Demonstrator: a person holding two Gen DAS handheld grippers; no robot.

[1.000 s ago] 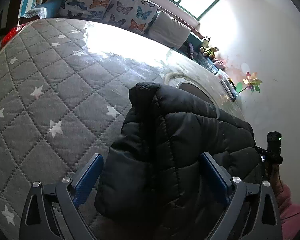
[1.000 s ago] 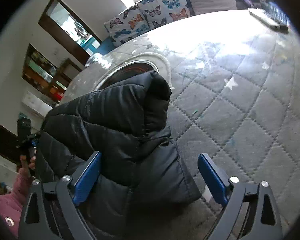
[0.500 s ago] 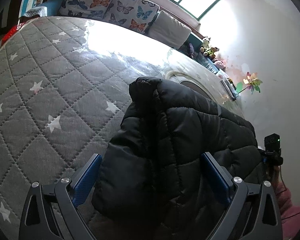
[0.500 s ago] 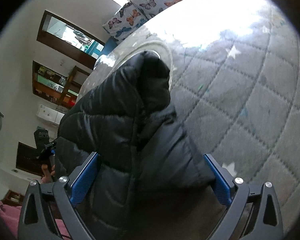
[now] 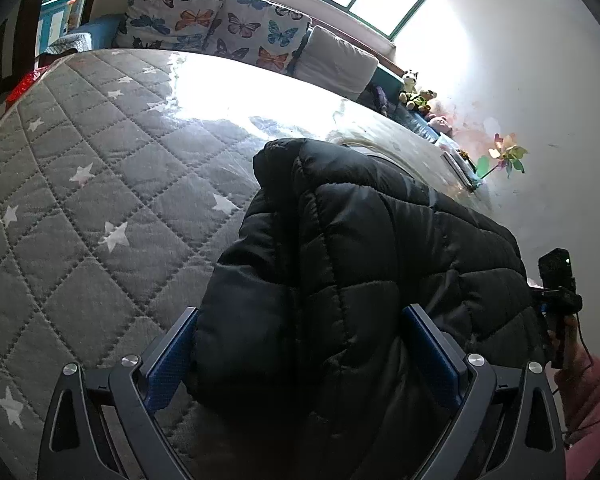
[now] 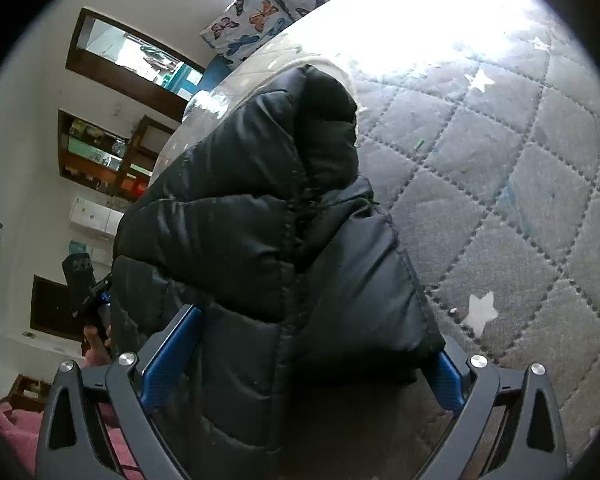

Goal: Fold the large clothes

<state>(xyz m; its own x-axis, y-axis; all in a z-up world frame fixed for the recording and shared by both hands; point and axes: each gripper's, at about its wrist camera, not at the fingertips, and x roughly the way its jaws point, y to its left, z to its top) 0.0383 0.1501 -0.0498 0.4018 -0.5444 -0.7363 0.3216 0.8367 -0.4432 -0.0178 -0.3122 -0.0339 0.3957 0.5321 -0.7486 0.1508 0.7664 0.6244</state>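
- Left gripper (image 5: 300,354): blue fingers (image 5: 168,364) spread wide, the black puffer jacket (image 5: 360,264) bulging between them; actual contact unclear.
- Right gripper (image 6: 300,360): fingers likewise spread, straddling a folded jacket end.
- Jacket lies bunched on the grey star-quilted mattress (image 5: 100,184), near its front edge.
- Butterfly pillows (image 5: 220,28) along the far edge.

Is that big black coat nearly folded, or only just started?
Partly done, it seems: the black puffer jacket already lies doubled into a bundle on the grey star quilt. In hand: the left gripper and right gripper each straddle its near edge, jaws wide. Left: probably gripping and one more fold.
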